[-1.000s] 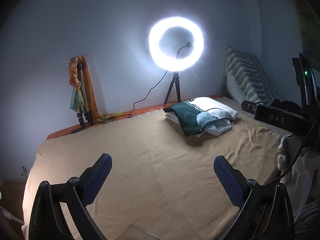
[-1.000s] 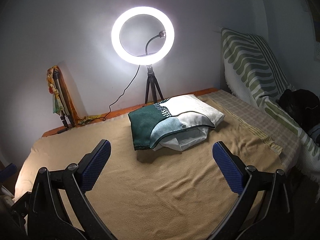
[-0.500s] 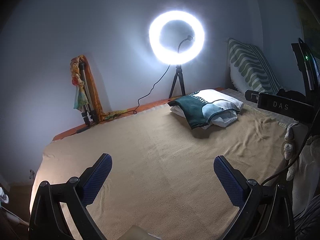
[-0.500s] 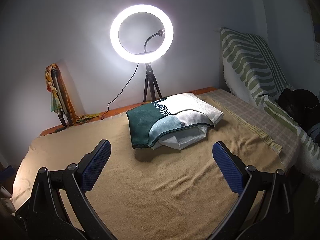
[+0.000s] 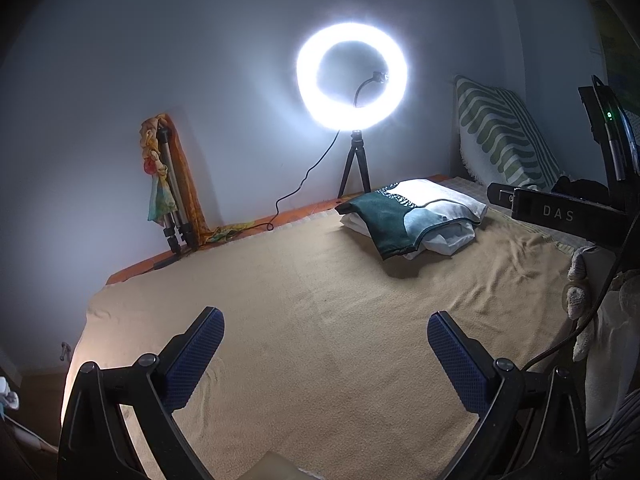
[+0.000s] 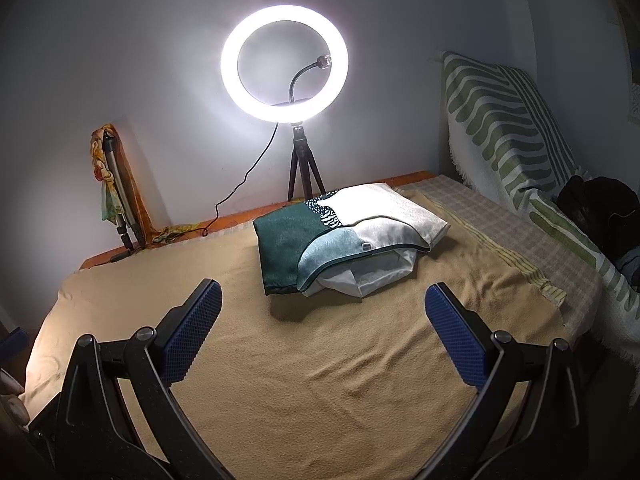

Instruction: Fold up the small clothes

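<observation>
Right wrist view: my right gripper [image 6: 322,312] is spread wide and empty above the tan blanket [image 6: 340,380], short of the folded teal-and-white clothes [image 6: 344,236]; my left gripper [image 5: 325,342] likewise.

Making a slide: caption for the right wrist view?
Open right hand-held gripper faces a folded green-and-white cloth on a tan blanket.

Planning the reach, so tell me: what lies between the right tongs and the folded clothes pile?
Only bare tan blanket, lightly wrinkled, between the open right tongs and the folded clothes pile. The right wrist view shows it.
</observation>
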`<state>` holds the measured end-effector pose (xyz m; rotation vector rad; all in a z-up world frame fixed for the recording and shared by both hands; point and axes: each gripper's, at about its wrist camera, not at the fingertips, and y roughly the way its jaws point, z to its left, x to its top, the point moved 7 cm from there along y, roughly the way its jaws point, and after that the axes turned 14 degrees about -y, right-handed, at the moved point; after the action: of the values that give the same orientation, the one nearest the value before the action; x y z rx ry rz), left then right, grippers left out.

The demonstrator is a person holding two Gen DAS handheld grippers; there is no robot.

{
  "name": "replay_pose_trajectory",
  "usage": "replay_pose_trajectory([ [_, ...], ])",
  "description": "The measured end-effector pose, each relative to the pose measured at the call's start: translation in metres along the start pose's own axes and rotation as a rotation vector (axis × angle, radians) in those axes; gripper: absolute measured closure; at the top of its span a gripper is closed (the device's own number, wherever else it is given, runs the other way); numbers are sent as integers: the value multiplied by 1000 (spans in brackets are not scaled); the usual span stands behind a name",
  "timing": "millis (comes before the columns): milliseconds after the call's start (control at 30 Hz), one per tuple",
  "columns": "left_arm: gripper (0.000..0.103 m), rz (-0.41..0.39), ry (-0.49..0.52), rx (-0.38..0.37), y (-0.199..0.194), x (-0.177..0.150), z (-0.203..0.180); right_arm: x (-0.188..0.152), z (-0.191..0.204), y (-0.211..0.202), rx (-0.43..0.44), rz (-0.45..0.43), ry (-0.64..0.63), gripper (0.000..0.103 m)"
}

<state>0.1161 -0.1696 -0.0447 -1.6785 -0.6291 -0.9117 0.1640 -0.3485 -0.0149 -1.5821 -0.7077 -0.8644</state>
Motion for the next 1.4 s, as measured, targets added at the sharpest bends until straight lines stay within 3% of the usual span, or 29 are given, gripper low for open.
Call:
replay_pose_trajectory([
  [1400,0,-8,6,27,2,5,6,-6,10,-1,11,23,9,0],
])
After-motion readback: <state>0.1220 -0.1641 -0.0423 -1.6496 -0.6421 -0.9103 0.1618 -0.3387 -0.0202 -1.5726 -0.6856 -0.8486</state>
